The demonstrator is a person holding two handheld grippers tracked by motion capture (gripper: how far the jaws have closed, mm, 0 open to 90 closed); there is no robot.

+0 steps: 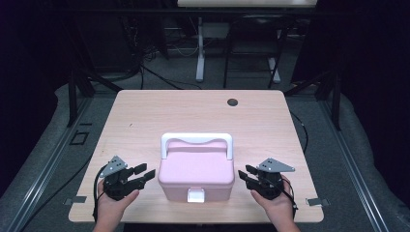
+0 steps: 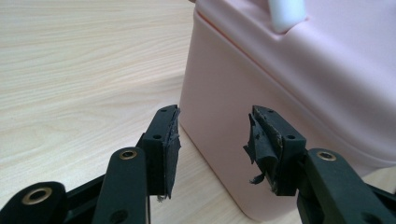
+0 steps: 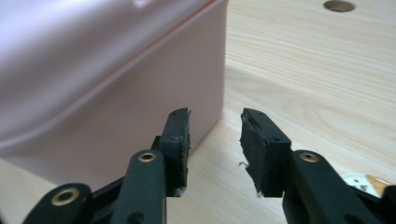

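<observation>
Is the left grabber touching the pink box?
Apart. In the high view, a strip of table shows between the left gripper and the pink box. In the left gripper view its open fingers hold nothing.

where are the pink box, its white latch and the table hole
pink box (image 1: 196,169), high view, middle of the lid
white latch (image 1: 195,195), high view, front clasp
table hole (image 1: 232,102), high view, dark centre
</observation>
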